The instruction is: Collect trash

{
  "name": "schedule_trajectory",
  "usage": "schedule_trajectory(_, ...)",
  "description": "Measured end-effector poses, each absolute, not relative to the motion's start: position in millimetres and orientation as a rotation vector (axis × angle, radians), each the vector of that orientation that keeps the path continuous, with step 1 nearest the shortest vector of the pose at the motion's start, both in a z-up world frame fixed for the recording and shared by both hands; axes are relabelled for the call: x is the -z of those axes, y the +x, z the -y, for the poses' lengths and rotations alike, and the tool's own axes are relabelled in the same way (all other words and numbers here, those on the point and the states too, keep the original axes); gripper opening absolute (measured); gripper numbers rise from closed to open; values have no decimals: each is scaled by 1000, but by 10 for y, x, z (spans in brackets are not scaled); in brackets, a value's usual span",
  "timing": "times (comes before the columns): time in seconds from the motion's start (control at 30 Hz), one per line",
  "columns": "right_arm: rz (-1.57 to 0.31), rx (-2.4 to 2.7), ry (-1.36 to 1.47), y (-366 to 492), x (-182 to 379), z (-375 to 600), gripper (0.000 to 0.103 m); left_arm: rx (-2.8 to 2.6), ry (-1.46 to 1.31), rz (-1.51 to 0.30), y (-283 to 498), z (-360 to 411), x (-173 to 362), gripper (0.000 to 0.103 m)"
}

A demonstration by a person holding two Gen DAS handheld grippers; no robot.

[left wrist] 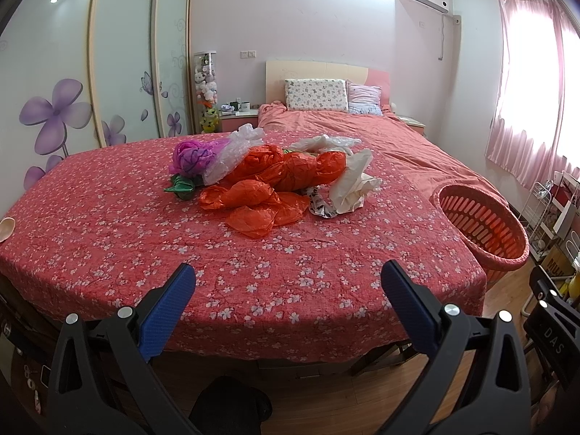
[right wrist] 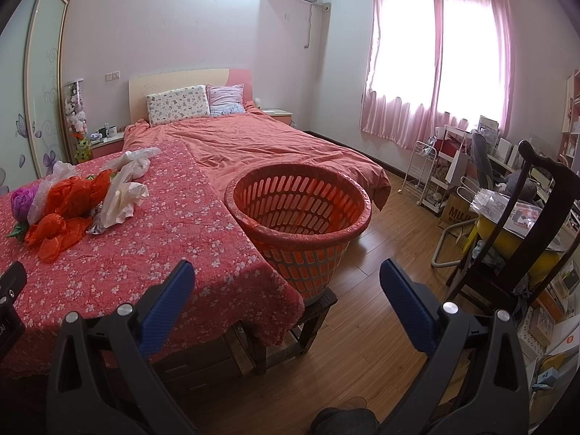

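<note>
A heap of plastic bags lies on the table with the red flowered cloth [left wrist: 108, 239]: orange bags [left wrist: 268, 181], a white bag [left wrist: 353, 181], a clear bag [left wrist: 232, 152], a purple bag [left wrist: 190, 156] and a green one [left wrist: 181, 186]. The heap also shows in the right wrist view [right wrist: 72, 195]. An orange slotted basket [right wrist: 301, 217] stands on a dark stool at the table's right end; it shows in the left wrist view [left wrist: 482, 228] too. My left gripper [left wrist: 288, 297] is open and empty, short of the table's near edge. My right gripper [right wrist: 286, 297] is open and empty, in front of the basket.
A bed [right wrist: 261, 145] with a pink cover lies behind the table. A dark wooden chair [right wrist: 507, 224], a white wire rack [right wrist: 424, 174] and cluttered boxes stand at the right. Wood floor [right wrist: 380, 246] lies between basket and chair. A wardrobe [left wrist: 72, 72] lines the left wall.
</note>
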State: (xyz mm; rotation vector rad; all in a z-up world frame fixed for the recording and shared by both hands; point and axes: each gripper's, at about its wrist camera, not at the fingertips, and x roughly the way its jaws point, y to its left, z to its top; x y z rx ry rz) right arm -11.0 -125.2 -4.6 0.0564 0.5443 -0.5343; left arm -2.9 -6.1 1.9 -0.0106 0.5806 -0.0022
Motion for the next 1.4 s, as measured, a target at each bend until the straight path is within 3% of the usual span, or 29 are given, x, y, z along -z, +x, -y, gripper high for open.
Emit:
schedule_trajectory(1.1, -545, 535, 60, -115, 49, 1304, 99, 7, -13, -596, 16, 94, 37, 101)
schedule_trajectory(1.4, -540, 446, 86, 171, 67, 1314, 99, -19, -38, -641, 382, -184, 56, 101)
